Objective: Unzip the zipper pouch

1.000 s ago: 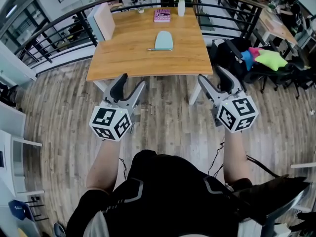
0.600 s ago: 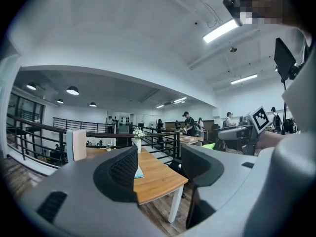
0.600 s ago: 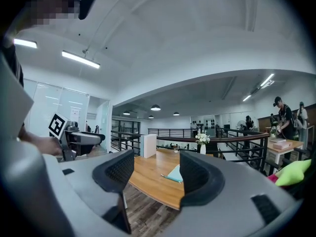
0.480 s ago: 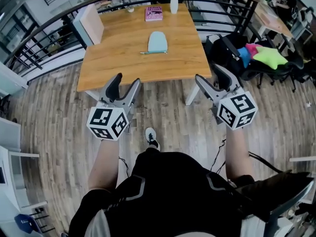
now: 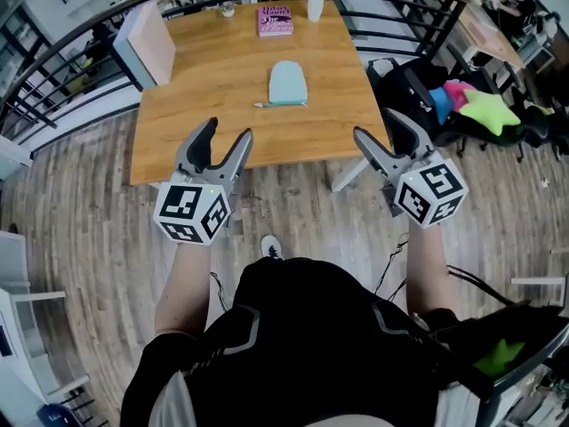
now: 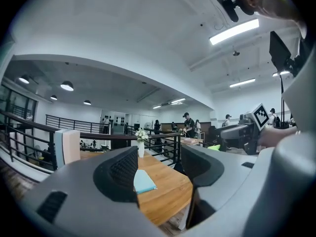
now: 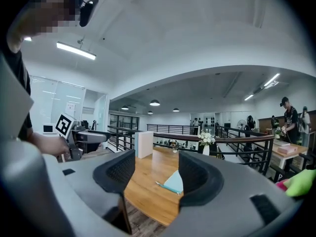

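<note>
The light blue zipper pouch (image 5: 288, 84) lies flat near the middle of the wooden table (image 5: 196, 105), well apart from both claws. The left claw (image 5: 225, 133) and the right claw (image 5: 377, 125) hang just before the table's near edge. Both stand wide apart with nothing between them.

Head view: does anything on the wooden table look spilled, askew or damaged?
Nothing stands out. The light blue zipper pouch lies flat in the middle of the table. The pink book and flower vase sit tidily at the far edge. The left tongs and right tongs are open, empty and well short of the pouch.
</note>
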Motion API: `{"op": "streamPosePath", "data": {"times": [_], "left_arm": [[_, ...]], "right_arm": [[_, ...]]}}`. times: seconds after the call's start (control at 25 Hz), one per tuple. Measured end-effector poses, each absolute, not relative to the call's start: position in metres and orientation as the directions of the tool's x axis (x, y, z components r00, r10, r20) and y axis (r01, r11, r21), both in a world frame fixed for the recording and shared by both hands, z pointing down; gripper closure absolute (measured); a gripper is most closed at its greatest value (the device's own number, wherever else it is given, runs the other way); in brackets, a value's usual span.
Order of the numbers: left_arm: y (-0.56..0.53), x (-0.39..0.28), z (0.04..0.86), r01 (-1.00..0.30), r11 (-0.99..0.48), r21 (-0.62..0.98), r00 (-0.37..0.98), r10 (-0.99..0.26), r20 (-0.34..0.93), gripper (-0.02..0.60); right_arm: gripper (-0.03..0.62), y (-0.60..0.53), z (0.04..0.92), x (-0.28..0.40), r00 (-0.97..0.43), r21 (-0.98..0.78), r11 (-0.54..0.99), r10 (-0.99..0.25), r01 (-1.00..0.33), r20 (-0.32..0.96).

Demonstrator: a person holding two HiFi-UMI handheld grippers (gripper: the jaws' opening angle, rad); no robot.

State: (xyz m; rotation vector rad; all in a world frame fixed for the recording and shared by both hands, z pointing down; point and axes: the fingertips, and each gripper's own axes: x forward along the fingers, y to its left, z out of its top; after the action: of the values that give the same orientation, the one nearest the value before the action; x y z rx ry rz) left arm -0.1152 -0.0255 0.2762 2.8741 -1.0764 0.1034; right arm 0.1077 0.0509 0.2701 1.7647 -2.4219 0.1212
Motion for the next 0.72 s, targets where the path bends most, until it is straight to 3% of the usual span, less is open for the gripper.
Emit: {"op": "streamPosePath", "data": {"times": [0.4,0.72], "left_arm": [[-0.098,-0.136,0.298,-0.615,-0.784,0.081,0.788,-0.607,0.103,0.293],[-0.143,-0.159,0.316,-0.660,-0.741,0.123,0.751,-0.649,0.120,0.293]], "right_arm": [[0.315,-0.018,0.280,0.092,-0.268,0.047,0.284,-0.938,-0.958,0.220],[0.344,-0.068,0.291,0.089,-0.281,0.047,0.300,-0.930,-0.953,0.237]]}}
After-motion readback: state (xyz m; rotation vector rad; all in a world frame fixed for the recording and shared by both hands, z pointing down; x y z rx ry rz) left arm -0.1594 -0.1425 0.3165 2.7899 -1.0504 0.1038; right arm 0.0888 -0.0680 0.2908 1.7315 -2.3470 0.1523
